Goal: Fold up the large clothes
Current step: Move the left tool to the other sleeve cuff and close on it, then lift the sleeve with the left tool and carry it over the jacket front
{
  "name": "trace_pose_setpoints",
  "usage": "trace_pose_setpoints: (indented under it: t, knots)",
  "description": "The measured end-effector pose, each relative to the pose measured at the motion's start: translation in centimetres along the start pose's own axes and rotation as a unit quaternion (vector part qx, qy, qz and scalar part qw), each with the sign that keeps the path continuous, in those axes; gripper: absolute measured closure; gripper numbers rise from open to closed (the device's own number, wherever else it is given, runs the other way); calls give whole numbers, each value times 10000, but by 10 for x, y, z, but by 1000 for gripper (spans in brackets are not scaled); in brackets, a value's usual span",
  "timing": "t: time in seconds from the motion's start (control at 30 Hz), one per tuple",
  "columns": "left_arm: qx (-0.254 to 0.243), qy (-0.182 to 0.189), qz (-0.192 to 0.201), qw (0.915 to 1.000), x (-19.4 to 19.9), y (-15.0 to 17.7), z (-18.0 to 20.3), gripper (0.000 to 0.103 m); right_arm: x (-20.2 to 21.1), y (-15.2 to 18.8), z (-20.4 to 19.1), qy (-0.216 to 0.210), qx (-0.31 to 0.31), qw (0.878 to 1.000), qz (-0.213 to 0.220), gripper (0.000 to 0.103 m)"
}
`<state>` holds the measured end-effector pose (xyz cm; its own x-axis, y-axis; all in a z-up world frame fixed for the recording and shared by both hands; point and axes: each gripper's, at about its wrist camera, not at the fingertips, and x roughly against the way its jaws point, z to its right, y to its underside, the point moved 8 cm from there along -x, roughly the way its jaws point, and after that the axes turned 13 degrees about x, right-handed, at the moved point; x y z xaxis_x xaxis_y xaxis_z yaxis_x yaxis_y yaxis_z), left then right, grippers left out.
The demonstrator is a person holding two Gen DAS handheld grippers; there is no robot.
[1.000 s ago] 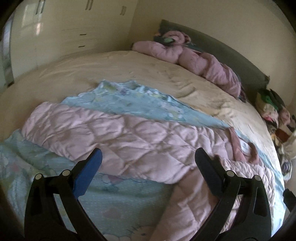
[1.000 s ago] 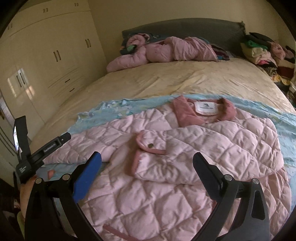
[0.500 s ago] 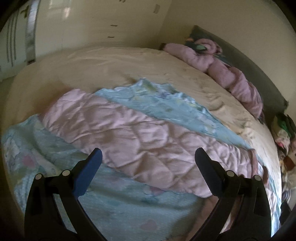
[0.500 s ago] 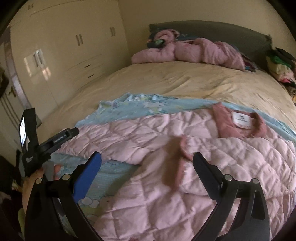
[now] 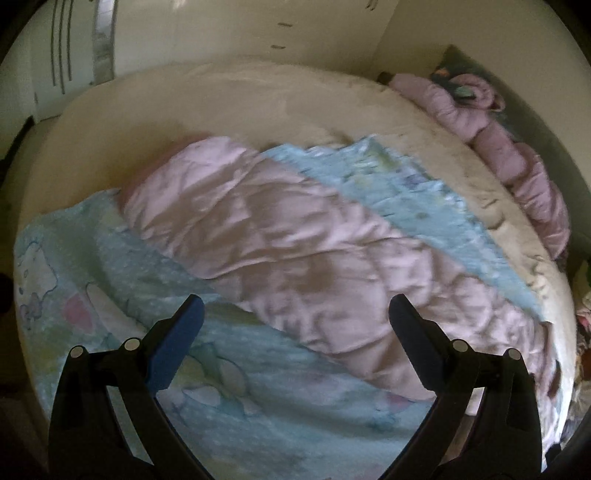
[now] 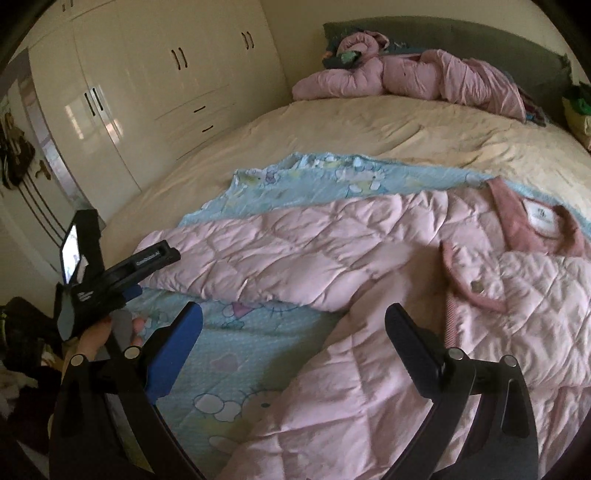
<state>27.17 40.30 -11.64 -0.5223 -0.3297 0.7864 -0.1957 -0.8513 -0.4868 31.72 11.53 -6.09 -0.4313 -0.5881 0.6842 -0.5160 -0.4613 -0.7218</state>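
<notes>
- Cream bedding is covering a wide bed (image 5: 258, 96) in the left wrist view, with a white wardrobe (image 5: 221, 29) standing behind it and a light blue cartoon-print blanket (image 5: 258, 406) lying spread over the near part.
- Across that blanket, one sleeve of a pink quilted jacket (image 5: 280, 243) is stretching out flat, its cuff pointing toward the far left edge of the bed.
- Above the blanket and sleeve, the left hand-held gripper (image 5: 295, 317) is hovering with its jaws spread wide and nothing between them; this view is somewhat blurred.
- Near the headboard, a second pink padded garment (image 5: 517, 162) is lying crumpled.
- Cream wardrobe doors (image 6: 155, 85) are filling the left of the right wrist view, beside the same bed (image 6: 388, 136).
- Here the pink quilted jacket (image 6: 369, 295) is lying collar up on the blue blanket (image 6: 229, 354), its other sleeve folded across the chest.
- Over the jacket's lower body, the right hand-held gripper (image 6: 293, 325) is hanging wide apart and empty.
- At the left, a person's hand (image 6: 96, 336) is holding the left hand-held gripper (image 6: 155, 258) just beside the outstretched sleeve's cuff.
</notes>
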Motion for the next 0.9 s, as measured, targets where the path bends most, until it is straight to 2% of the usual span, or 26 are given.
trace_pose_setpoints:
  t: [0.13, 0.2, 0.4, 0.47, 0.5, 0.53, 0.57, 0.6, 0.63, 0.7, 0.77, 0.9]
  knots:
    - [257, -141, -291, 9991, -25, -1, -19, 9, -4, 7, 0, -95, -99, 9999, -30, 4]
    - [426, -86, -370, 9984, -35, -4, -25, 9, -5, 11, 4, -96, -159, 9998, -66, 4]
    - [911, 107, -277, 9954, -50, -19, -35, 10, 0, 20, 25, -75, -445, 9990, -58, 4]
    - [886, 206, -148, 9957, -53, -27, -33, 10, 5, 22, 32, -71, -525, 9986, -27, 4]
    - [817, 192, -47, 9965, -53, -30, -32, 13, 9, 24, 37, -58, -579, 9983, 2, 4]
    - [685, 31, 142, 9975, -51, -34, -31, 27, 13, 26, 42, -41, -629, 9980, 26, 4]
    - [642, -70, 244, 9976, -48, -36, -31, 36, 18, 28, 47, -26, -684, 9976, 58, 4]
    - [629, -94, 325, 9974, -45, -38, -29, 53, 22, 30, 52, -4, -732, 9973, 92, 4]
    - [596, 6, 438, 9973, -38, -40, -25, 59, 25, 31, 55, 14, -764, 9970, 115, 4]
    - [424, 205, 594, 9971, -23, -44, -11, 66, 32, 36, 65, 56, -877, 9960, 183, 4]
    - [143, 477, 821, 9954, 4, -48, 9, 69, 41, 43, 76, 102, -994, 9947, 247, 4]
    - [-70, 1176, 1105, 9869, 54, -49, 45, 74, 57, 58, 91, 188, -1226, 9916, 357, 4]
